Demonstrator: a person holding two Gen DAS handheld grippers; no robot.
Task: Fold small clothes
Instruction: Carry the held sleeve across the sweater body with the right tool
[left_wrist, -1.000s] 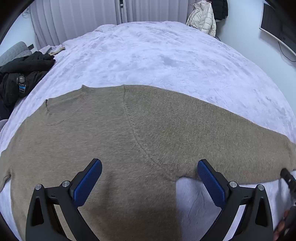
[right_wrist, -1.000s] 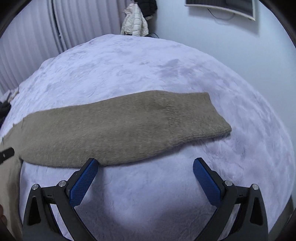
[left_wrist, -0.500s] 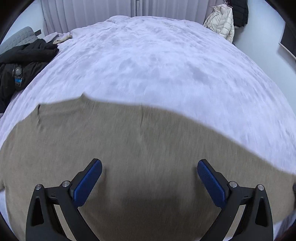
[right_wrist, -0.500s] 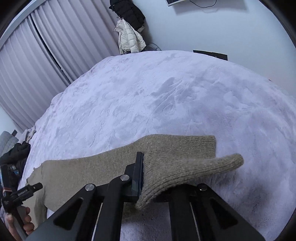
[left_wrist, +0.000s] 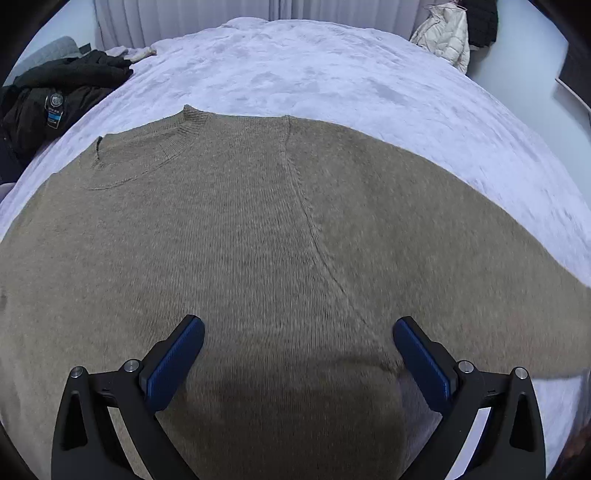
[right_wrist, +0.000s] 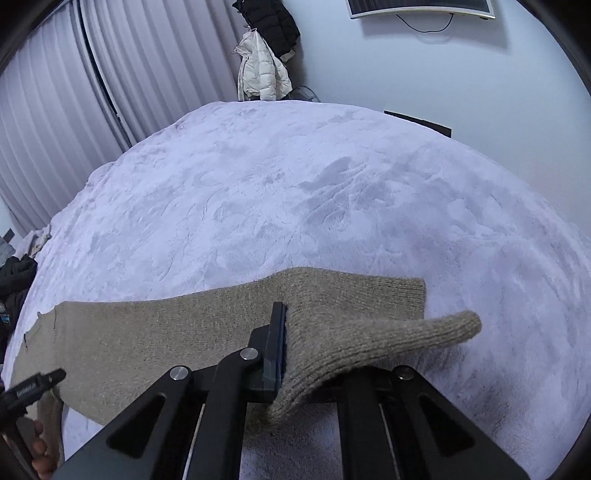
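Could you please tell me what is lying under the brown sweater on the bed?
Under the brown sweater lies the pale plush bedspread, showing all around it. Whether anything else sits beneath its body cannot be seen; the knit covers that area.

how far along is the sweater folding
Done: the sweater lies spread flat on the bed, collar away from the camera; no fold shows yet. In hand: the right gripper is shut on the sleeve near its cuff, which is lifted. The left gripper hovers open over the body near the armpit. Left: fold this sleeve in, then the other side and the body.
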